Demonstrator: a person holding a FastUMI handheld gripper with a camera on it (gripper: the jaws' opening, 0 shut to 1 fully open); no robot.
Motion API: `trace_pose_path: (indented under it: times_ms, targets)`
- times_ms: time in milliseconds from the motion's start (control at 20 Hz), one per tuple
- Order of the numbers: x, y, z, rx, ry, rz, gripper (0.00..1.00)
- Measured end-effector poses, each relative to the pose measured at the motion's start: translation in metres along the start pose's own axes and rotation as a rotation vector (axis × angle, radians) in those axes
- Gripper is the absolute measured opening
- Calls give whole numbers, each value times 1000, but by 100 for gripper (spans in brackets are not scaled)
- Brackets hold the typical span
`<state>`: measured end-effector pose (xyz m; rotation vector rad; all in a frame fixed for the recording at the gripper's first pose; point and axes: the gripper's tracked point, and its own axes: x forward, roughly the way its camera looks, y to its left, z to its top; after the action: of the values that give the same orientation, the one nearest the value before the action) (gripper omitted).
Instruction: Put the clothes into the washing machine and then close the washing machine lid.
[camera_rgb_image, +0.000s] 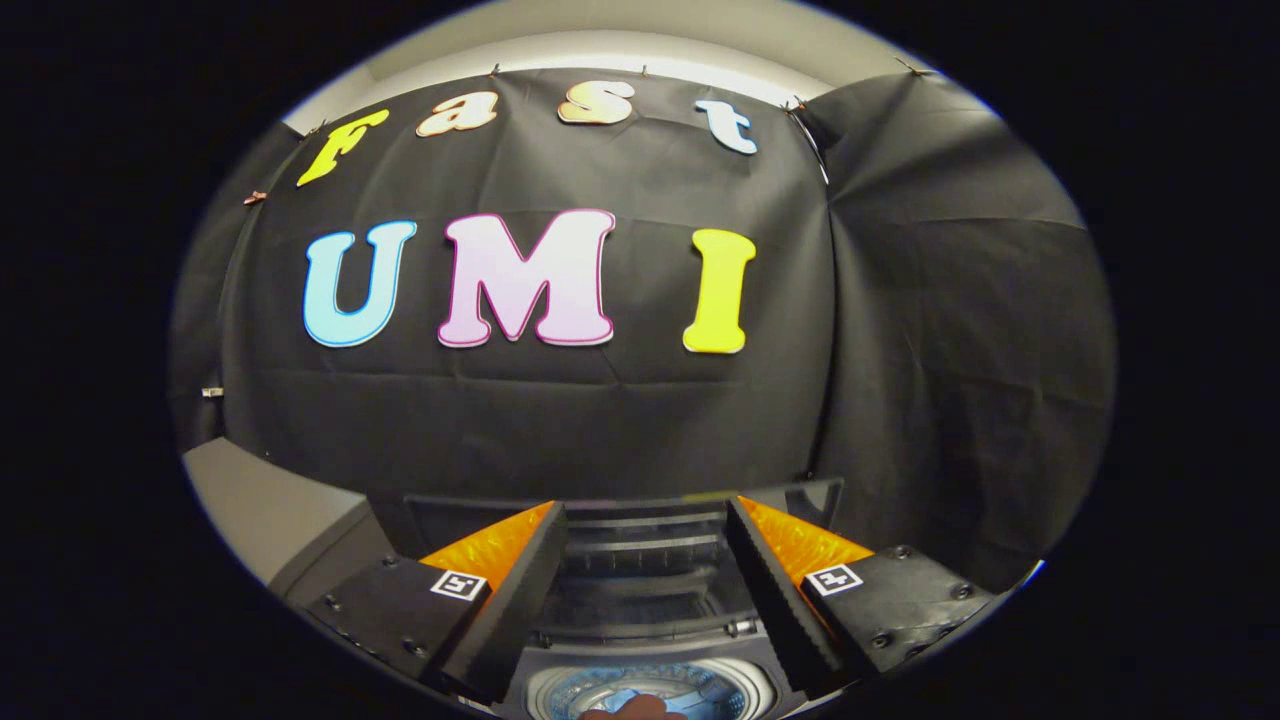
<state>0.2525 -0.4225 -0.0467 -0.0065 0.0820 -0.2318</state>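
Observation:
My gripper (645, 505) is open, its two black fingers with orange sides spread wide and holding nothing. Between and below the fingers lies the washing machine (745, 628), seen from above. Its lid (640, 545) stands raised at the back, a dark ribbed panel. The round drum opening (655, 685) shows pale metal with a blue glint inside. A small reddish-brown patch (635, 708) sits at the drum's near rim; I cannot tell whether it is cloth.
The black cloth wall (560, 420) rises right behind the machine and folds round on the right. A grey surface (260, 500) lies to the left of the machine, beyond the left finger.

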Motion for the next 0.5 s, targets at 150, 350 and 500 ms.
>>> trace_pose_path:
  times_ms: [150, 350, 500]
  targets:
    - [42, -1, 13, -37, 21, -10, 99]
    - [81, 9, 7, -35, 60, 17, 99]
    - [94, 8, -3, -13, 97, 18, 99]
